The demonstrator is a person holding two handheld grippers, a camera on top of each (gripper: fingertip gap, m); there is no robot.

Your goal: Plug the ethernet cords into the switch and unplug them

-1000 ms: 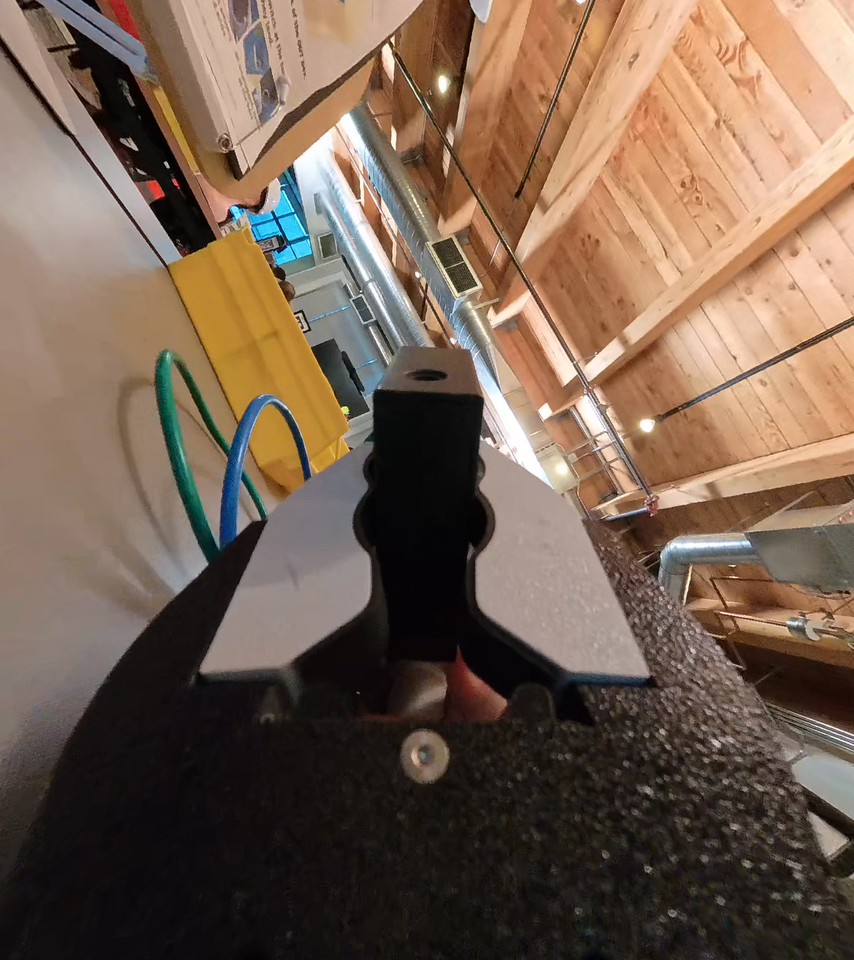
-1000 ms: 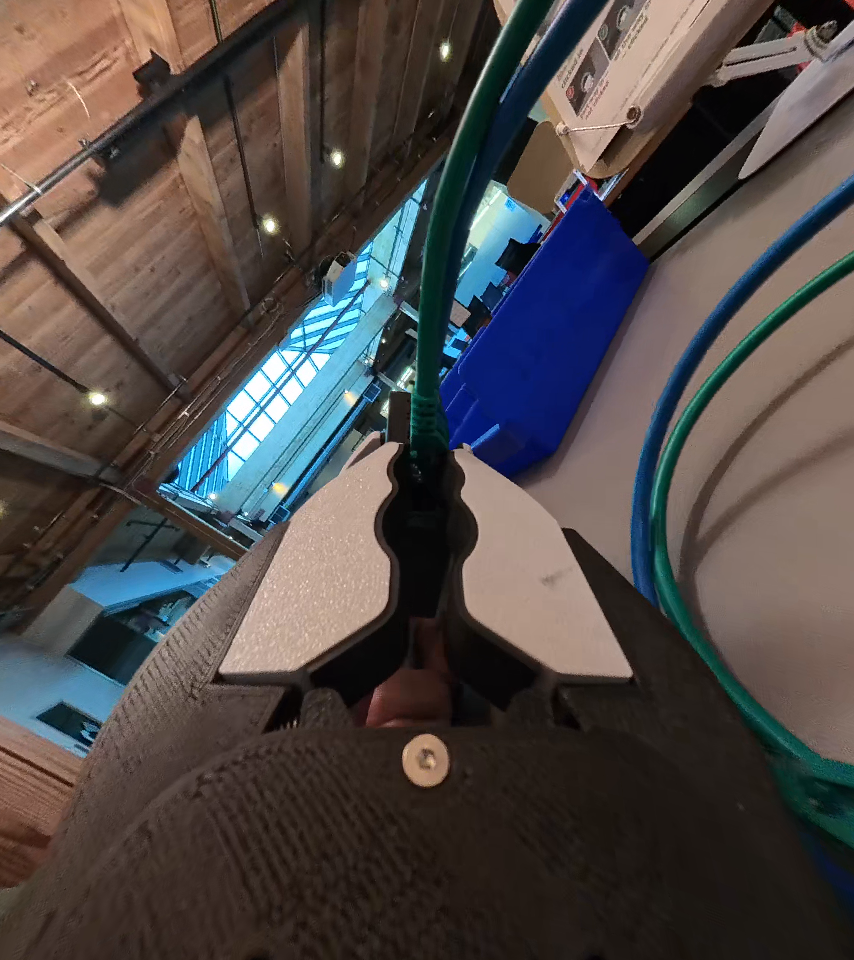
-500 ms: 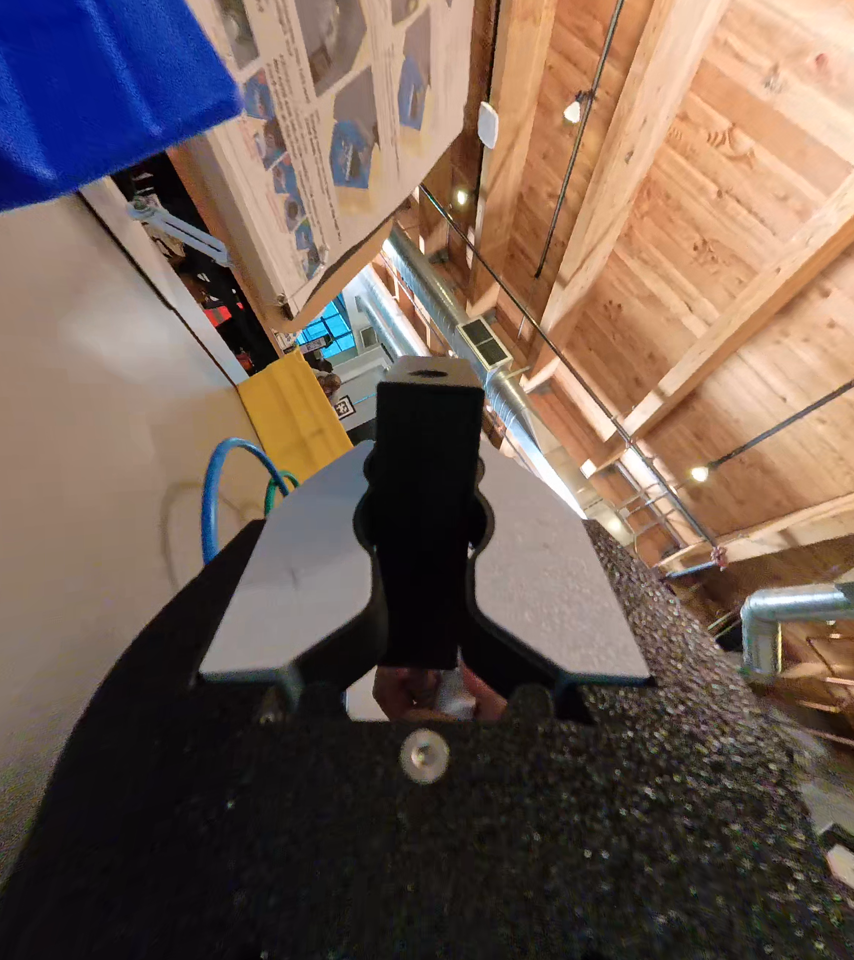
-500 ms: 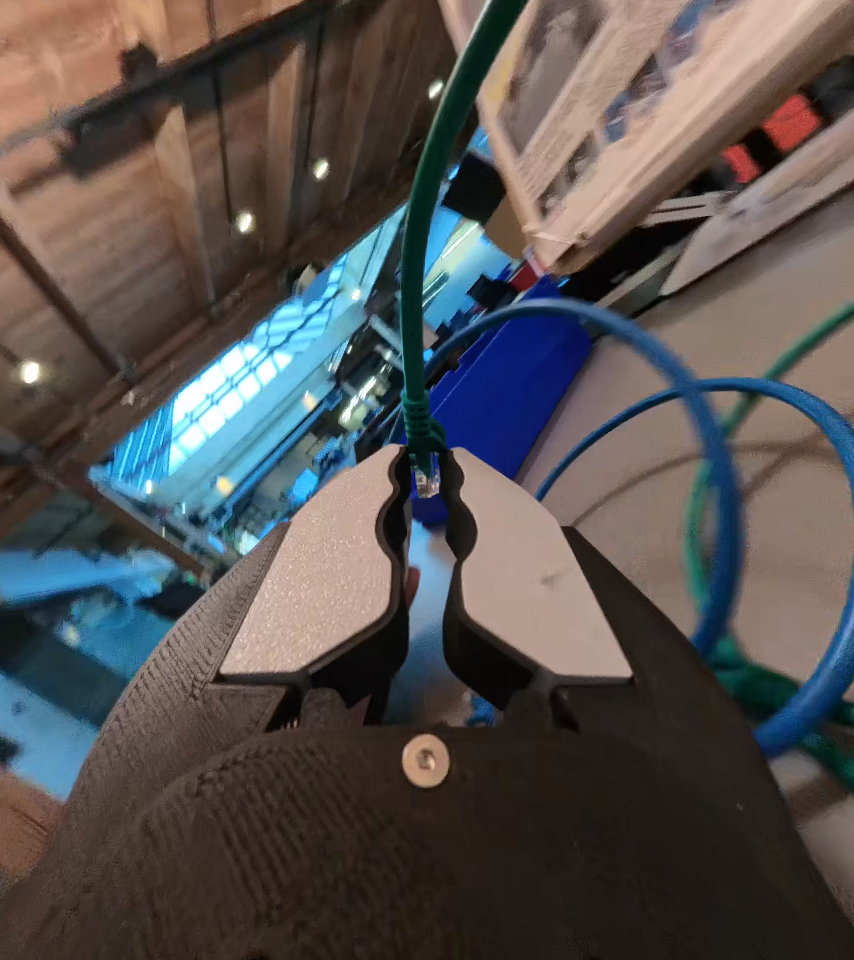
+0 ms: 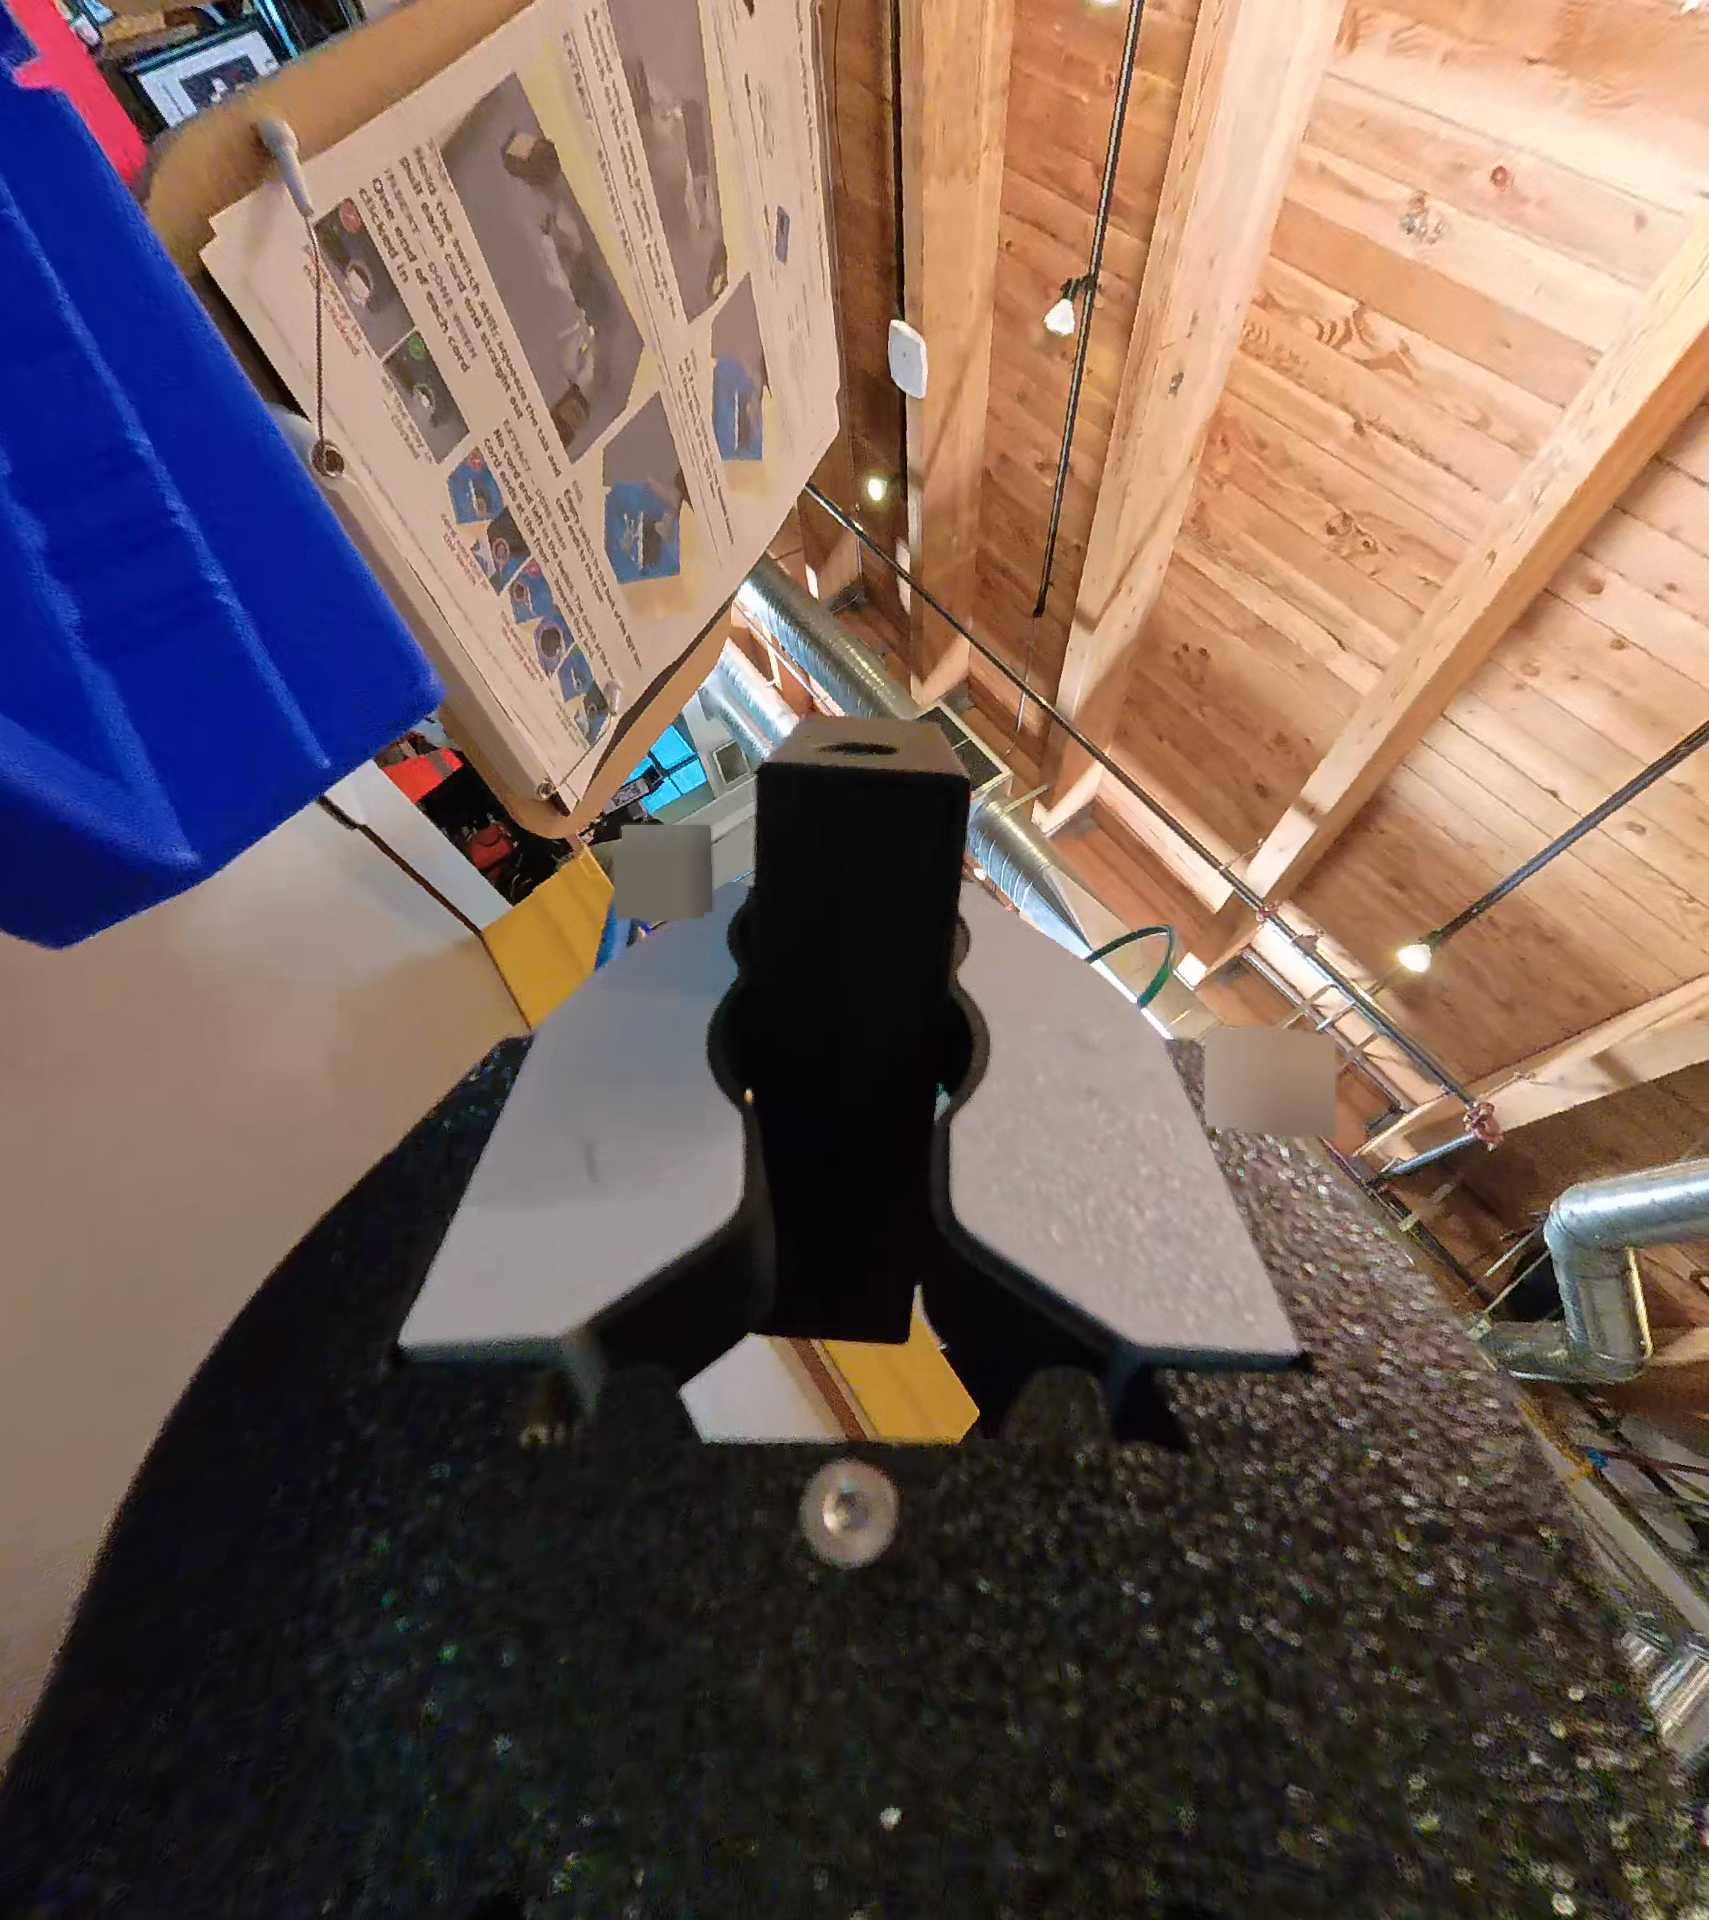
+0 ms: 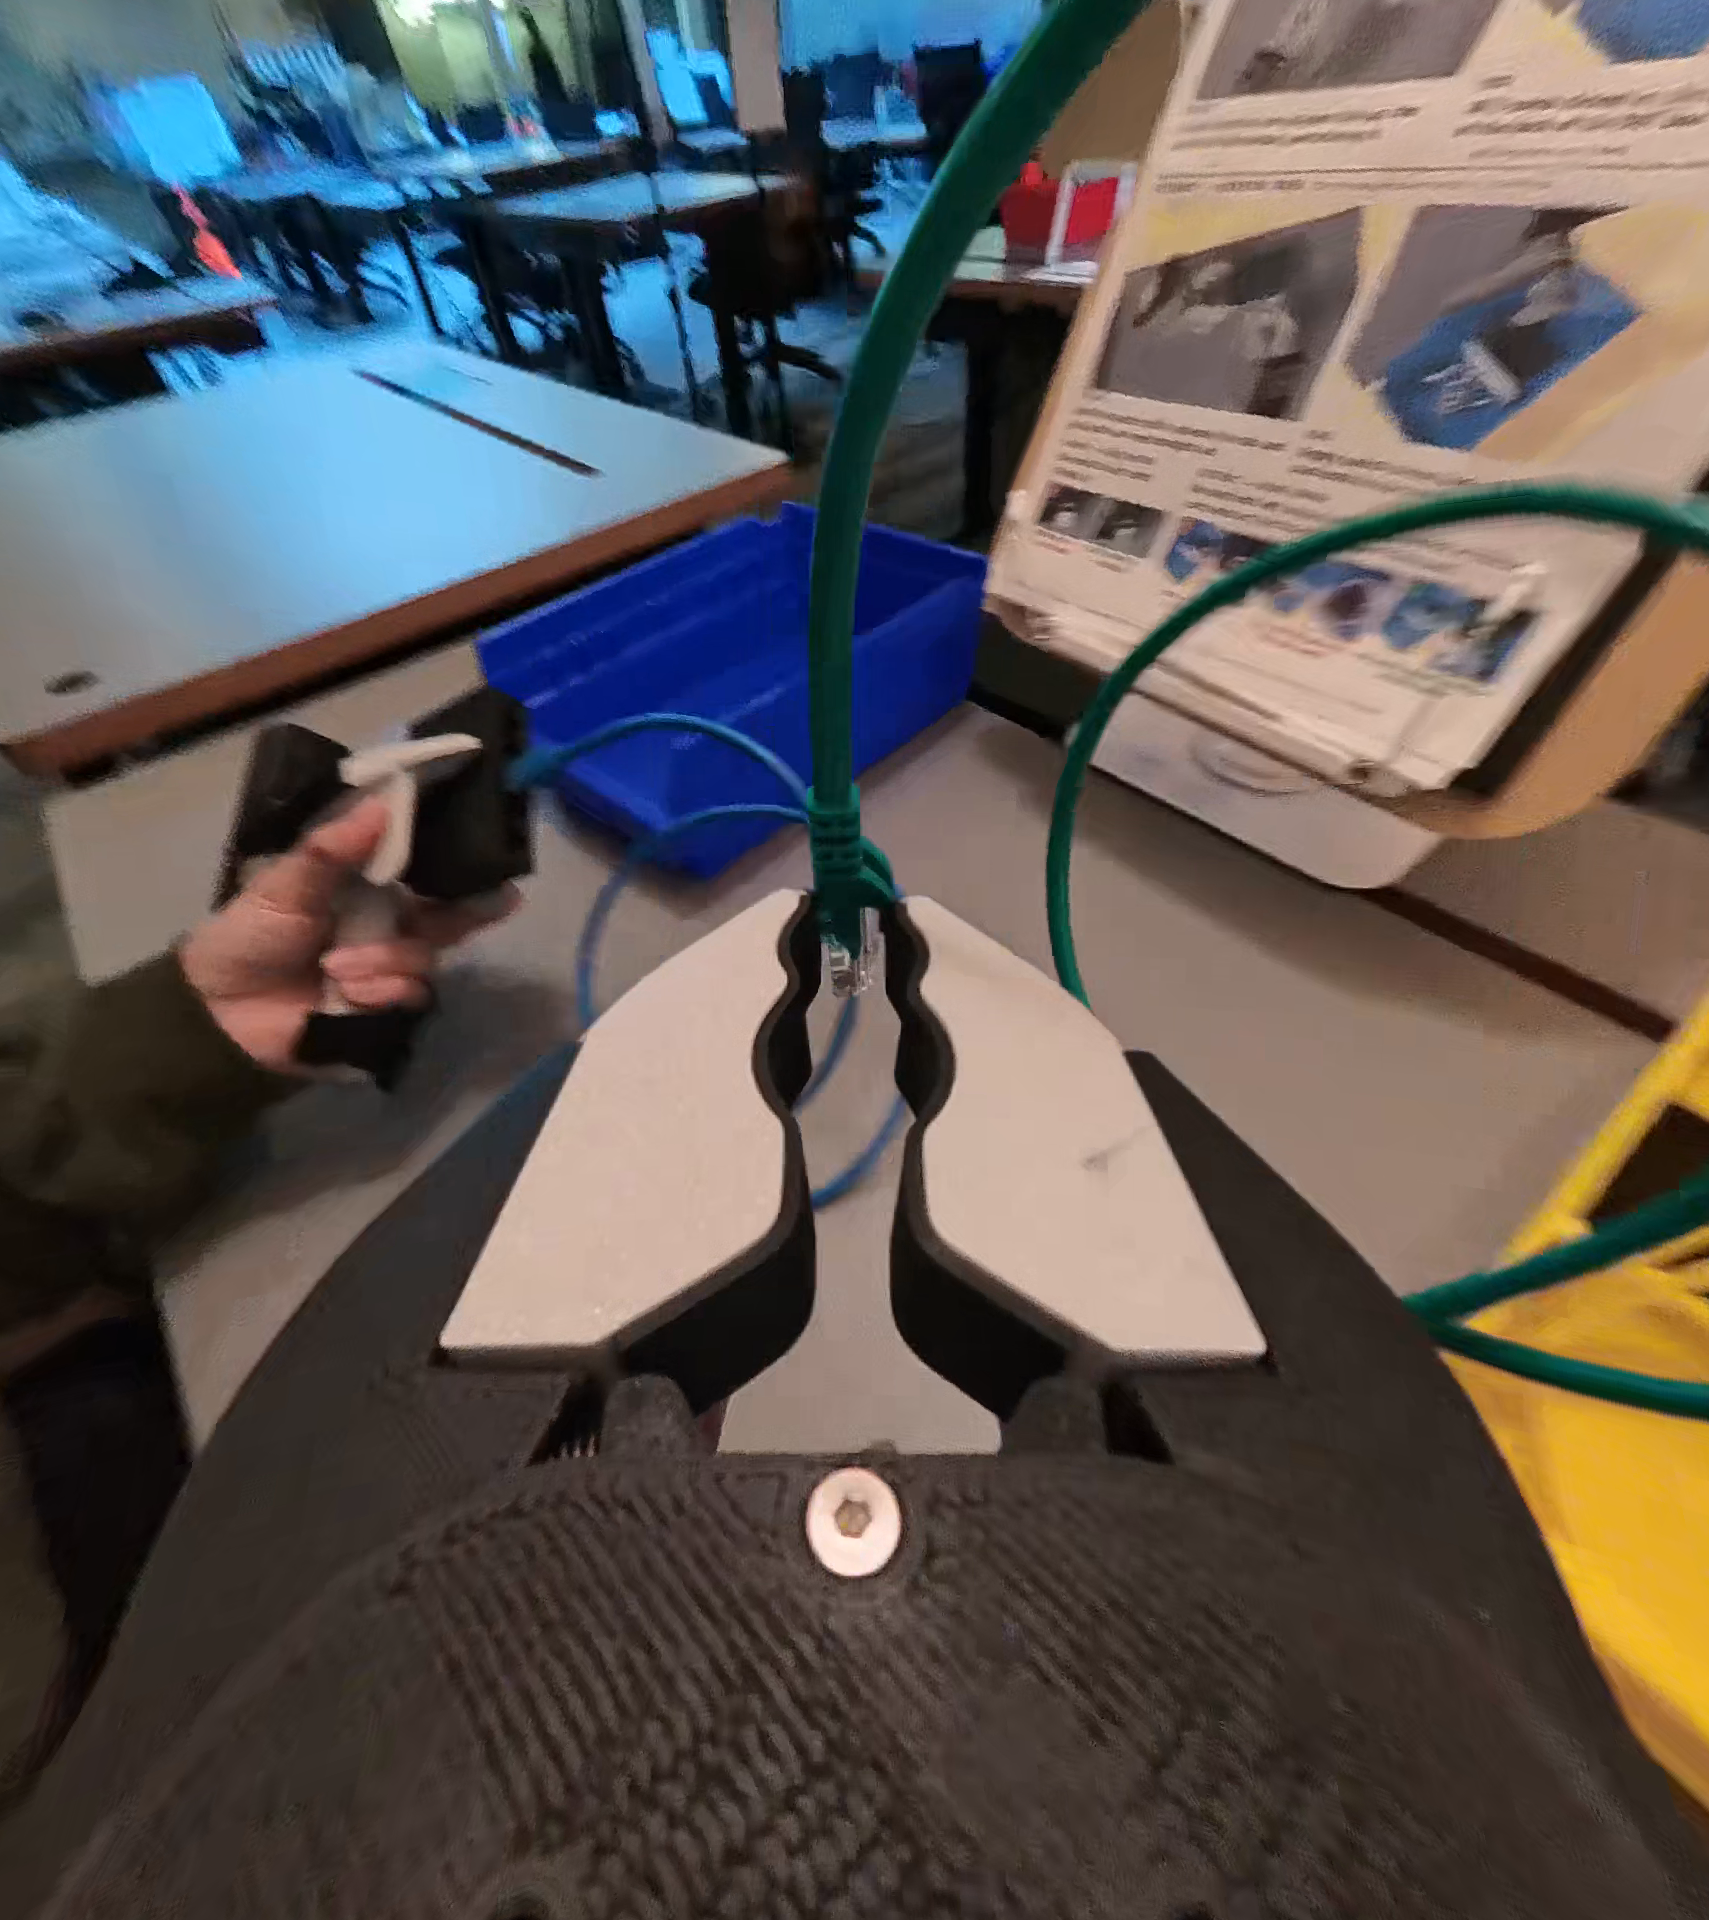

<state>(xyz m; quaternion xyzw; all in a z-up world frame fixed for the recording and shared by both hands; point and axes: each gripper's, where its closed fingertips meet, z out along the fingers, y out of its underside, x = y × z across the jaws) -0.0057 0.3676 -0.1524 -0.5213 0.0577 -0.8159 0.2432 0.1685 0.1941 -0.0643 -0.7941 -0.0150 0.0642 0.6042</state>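
My left gripper (image 5: 855,914) is shut on the black switch (image 5: 855,1143), a narrow block seen end-on between the grey fingers. My right gripper (image 6: 850,914) is shut on the clear plug (image 6: 852,951) of the green ethernet cord (image 6: 860,520), which arches up and loops round to the right. In the right wrist view a hand (image 6: 310,935) holds the left gripper (image 6: 382,810) off to the left, apart from the green plug. A blue cord (image 6: 684,727) runs from the switch (image 6: 471,800) down onto the table. A green loop (image 5: 1141,956) shows behind the left fingers.
A blue bin (image 6: 746,665) stands at the table's far edge and fills the upper left of the left wrist view (image 5: 102,520). A cardboard board with instruction sheets (image 6: 1401,364) leans at the back right. A yellow bin (image 6: 1660,1455) holding cords sits at the right.
My right gripper has swung down from the ceiling toward the table with the green plug, and now stands apart from the switch. My left gripper has turned toward the blue bin.
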